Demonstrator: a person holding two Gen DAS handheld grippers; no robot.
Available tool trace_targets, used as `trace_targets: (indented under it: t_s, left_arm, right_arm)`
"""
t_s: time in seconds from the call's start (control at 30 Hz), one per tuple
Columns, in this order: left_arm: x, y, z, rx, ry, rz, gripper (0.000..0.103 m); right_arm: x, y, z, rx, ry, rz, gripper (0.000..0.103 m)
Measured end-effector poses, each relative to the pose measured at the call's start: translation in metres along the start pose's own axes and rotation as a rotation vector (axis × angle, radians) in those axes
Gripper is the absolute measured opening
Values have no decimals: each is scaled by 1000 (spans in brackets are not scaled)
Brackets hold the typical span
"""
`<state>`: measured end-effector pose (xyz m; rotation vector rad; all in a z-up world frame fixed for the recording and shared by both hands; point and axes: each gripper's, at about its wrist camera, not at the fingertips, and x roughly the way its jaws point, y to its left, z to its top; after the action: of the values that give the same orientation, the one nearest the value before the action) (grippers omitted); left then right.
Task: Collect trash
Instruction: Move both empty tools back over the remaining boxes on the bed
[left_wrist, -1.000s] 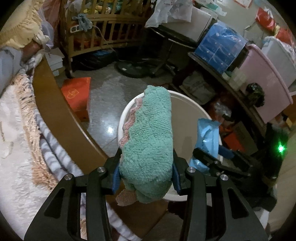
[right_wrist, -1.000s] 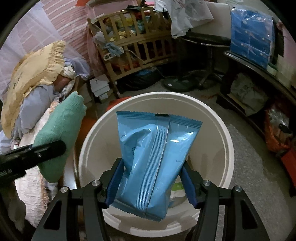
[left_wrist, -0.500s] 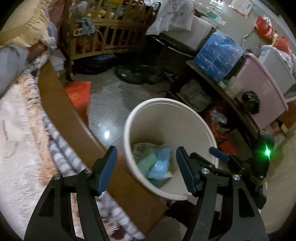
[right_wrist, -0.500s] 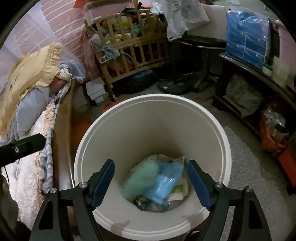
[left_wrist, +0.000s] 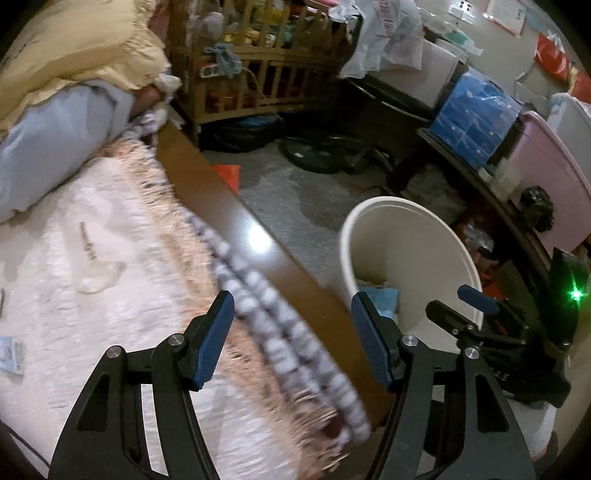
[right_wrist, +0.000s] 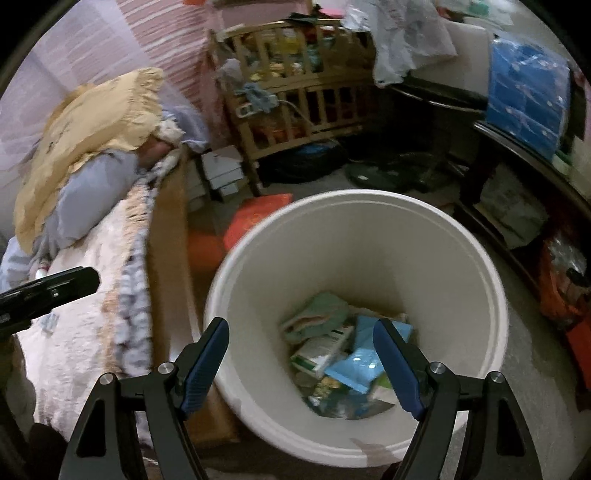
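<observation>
Left hand-held gripper (left_wrist: 291, 332): jaws wide apart, nothing btwn them, hanging over the bed edge w/ the fringed blanket (left_wrist: 122, 295) under it. Right hand-held gripper (right_wrist: 301, 363): also spread wide and empty, poised above the white bucket (right_wrist: 258, 258), which stands on the floor just beside the wooden bed rail (left_wrist: 258, 240).

Done so far, judging by the bucket: a green towel (right_wrist: 321, 314), a blue packet (right_wrist: 360, 365) and a green-and-white box (right_wrist: 321, 354) lie at the bottom w/ other scraps, so several pieces are already collected.

Left to do, prob: on the blanket there's a pale crumpled scrap (left_wrist: 98, 275) and a small wrapper (left_wrist: 11, 354) near the left edge; both look like trash not yet picked up. Blurred, so can't say what exactly they are. Left gripper looks best placed for those
</observation>
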<state>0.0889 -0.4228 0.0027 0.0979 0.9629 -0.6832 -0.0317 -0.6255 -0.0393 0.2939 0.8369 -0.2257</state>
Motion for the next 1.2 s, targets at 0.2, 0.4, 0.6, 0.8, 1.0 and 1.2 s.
trace_targets:
  t_s: [0.2, 0.4, 0.6, 0.8, 1.0, 1.2]
  left_arm:
    - [-24, 59, -13, -70, -13, 72, 65]
    - [-50, 141, -37, -205, -18, 165, 65]
    - [-78, 226, -64, -332, -27, 298, 65]
    - [-81, 303, -74, -541, -57, 301, 65]
    - [-56, 327, -54, -575, -106, 155, 65]
    - [-40, 341, -76, -528, 85, 198, 65]
  right_arm:
    - [3, 51, -2, -80, 20, 117, 78]
    - [19, 121, -7, -183, 68, 260, 78]
    - [41, 199, -18, -314, 136, 360, 78]
    - [56, 249, -20, -372, 163, 405, 78]
    - [68, 275, -22, -399, 188, 421, 78]
    - [74, 283, -17, -415, 201, 420, 78]
